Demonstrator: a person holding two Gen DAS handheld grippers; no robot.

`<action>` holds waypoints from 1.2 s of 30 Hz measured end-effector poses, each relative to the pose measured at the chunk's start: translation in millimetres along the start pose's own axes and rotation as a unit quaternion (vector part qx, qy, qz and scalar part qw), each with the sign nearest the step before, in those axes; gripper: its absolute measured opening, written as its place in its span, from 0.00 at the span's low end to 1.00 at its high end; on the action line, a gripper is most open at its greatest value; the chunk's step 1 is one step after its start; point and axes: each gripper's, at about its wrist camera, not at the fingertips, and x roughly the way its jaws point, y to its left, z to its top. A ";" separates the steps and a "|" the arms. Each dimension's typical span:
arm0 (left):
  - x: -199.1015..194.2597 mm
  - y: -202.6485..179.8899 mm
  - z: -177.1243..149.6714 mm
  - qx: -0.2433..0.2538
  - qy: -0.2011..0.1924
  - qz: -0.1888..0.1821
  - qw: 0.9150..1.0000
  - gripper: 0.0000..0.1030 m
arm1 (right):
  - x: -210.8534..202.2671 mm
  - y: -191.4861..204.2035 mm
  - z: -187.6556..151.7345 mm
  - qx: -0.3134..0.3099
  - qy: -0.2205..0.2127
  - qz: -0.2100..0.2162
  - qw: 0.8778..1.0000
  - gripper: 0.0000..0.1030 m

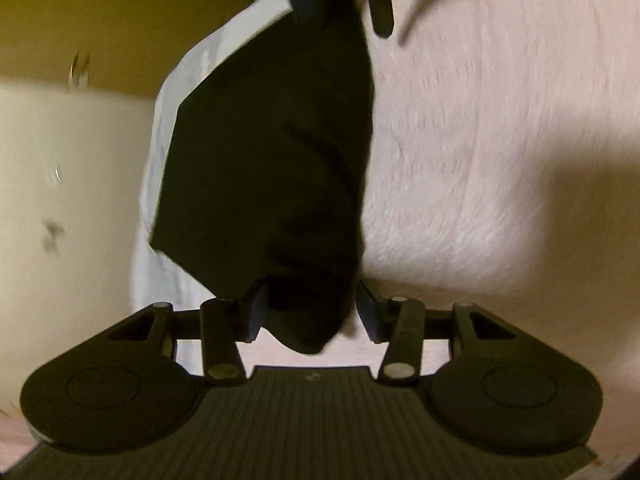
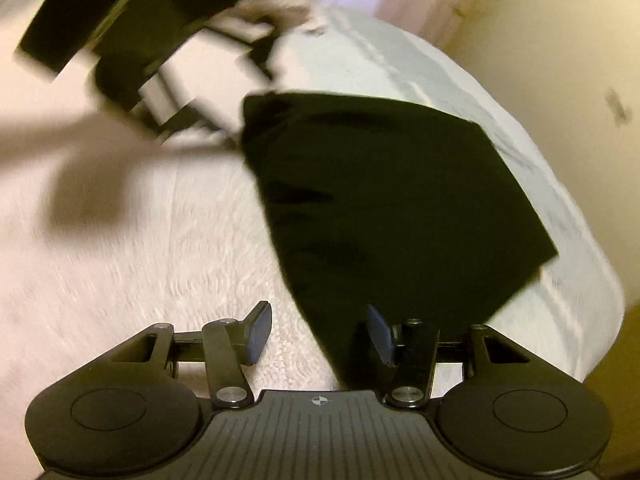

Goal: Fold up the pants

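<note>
Pants point(image 1: 264, 160): black, soft, limp; folded on pink bed point(image 1: 480, 160).
Grip: near corners.
Left gripper point(image 1: 310, 312): fingers spread, straddling a corner.
Right gripper point(image 2: 320, 330): fingers spread, unpinched.

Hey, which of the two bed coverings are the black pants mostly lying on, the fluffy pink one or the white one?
The pink fuzzy blanket. The black pants lie mostly on it; only their far corner overlaps the smoother white bedding along the bed's edge.
</note>
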 end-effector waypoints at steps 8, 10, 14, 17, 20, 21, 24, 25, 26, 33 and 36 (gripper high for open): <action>13.6 21.0 -36.7 -0.082 0.001 -0.022 0.996 0.18 | 20.7 -13.8 -22.6 -0.016 0.010 -0.046 0.999 0.18; 15.5 21.9 -42.4 -0.109 0.009 -0.032 0.993 0.16 | 20.7 -13.4 -26.5 -0.017 0.015 -0.052 0.998 0.13; 12.5 24.2 -52.6 -0.158 0.028 -0.037 0.986 0.06 | 19.3 -19.1 -20.8 0.007 0.022 -0.050 0.998 0.13; -7.5 23.5 -56.0 -0.154 0.021 -0.022 0.988 0.18 | 19.2 -18.3 -20.3 -0.004 0.025 -0.049 0.998 0.15; -27.9 14.6 -52.5 -0.103 -0.015 0.006 0.995 0.45 | 22.9 -10.2 -19.8 -0.018 0.028 -0.056 0.998 0.24; -29.9 12.0 -51.4 -0.083 -0.023 0.006 0.996 0.46 | 23.4 -7.6 -18.5 -0.024 0.029 -0.061 0.997 0.28; -19.9 8.1 -36.4 -0.031 -0.047 0.000 0.998 0.45 | 25.0 0.7 -11.7 -0.040 0.019 -0.063 0.997 0.30; -17.3 14.4 -30.8 -0.046 -0.061 -0.018 0.997 0.45 | 27.9 2.6 -9.6 -0.044 0.019 -0.064 0.997 0.31; -18.1 19.9 -25.2 -0.072 -0.068 -0.036 0.994 0.45 | 32.0 3.9 -8.0 -0.047 0.020 -0.063 0.997 0.31; 13.9 55.0 -52.4 -0.278 -0.039 -0.159 0.947 0.16 | 32.9 -16.1 -15.1 0.005 0.030 -0.041 0.999 0.17; 9.9 61.9 -89.2 -0.376 0.015 -0.176 0.909 0.10 | 27.5 -22.5 -14.0 0.019 0.038 -0.029 0.999 0.17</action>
